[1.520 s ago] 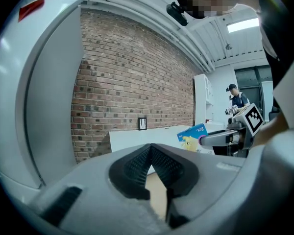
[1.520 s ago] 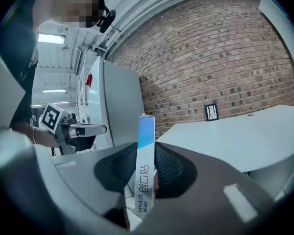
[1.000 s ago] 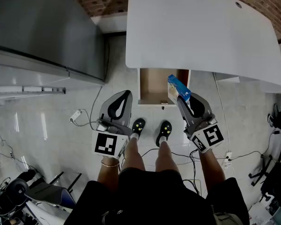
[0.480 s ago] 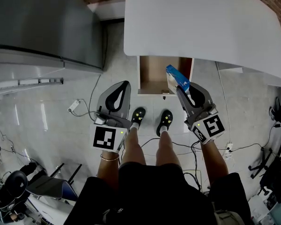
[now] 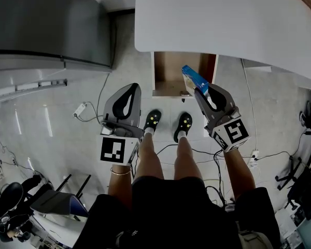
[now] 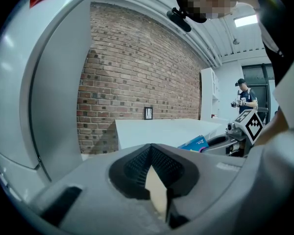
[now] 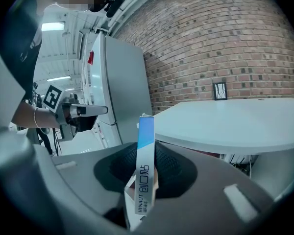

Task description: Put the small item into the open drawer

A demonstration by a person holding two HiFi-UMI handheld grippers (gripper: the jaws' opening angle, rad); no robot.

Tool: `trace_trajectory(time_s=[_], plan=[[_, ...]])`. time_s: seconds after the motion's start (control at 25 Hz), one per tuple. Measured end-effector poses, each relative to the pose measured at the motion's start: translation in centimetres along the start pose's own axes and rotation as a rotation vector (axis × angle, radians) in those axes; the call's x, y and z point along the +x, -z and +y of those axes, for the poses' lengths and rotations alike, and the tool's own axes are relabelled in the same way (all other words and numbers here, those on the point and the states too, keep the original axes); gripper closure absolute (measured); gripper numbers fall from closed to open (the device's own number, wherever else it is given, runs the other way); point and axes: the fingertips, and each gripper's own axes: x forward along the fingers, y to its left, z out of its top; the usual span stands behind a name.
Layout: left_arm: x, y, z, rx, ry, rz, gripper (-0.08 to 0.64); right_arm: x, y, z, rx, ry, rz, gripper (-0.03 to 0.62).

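Right gripper (image 5: 201, 91): jaws clamped on the small box (image 5: 194, 79), blue and white with print. The box sticks up out of the jaws, close to upright, its narrow edge facing the gripper's camera.

Seen from the head, the box lies over the right near corner of the open drawer (image 5: 168, 71). It is held in the air, not resting inside.

The drawer is wood-lined and pulled out from under the white surface (image 5: 223, 19).

Left gripper (image 5: 130, 88): jaws closed tip to tip, nothing between them. It is left of the drawer, over the pale floor (image 5: 52, 134).
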Motion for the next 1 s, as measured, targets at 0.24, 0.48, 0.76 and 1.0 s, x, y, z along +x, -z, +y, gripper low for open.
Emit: trace_trajectory(time_s=[0.24, 0.48, 0.76, 1.0], plan=[[0.2, 1.4, 0.5, -0.013, -0.006, 0.015, 0.563, 1.1, 1.4, -0.4, -0.009, -0.004, 0.031, 0.497], [0.4, 2.4, 1.5, -0.024, -0.024, 0.023, 0.563, 2.1, 2.5, -0.7, -0.015, -0.010, 0.049, 0.497], [0.9, 3.6, 2.3, -0.024, -0.029, 0.029, 0.563, 3.4, 4.1, -1.1, -0.032, -0.020, 0.076, 0.497], [1.2, 4.5, 2.3, -0.024, -0.029, 0.041, 0.563, 3.7, 5.4, -1.4, -0.034, -0.024, 0.100, 0.497]])
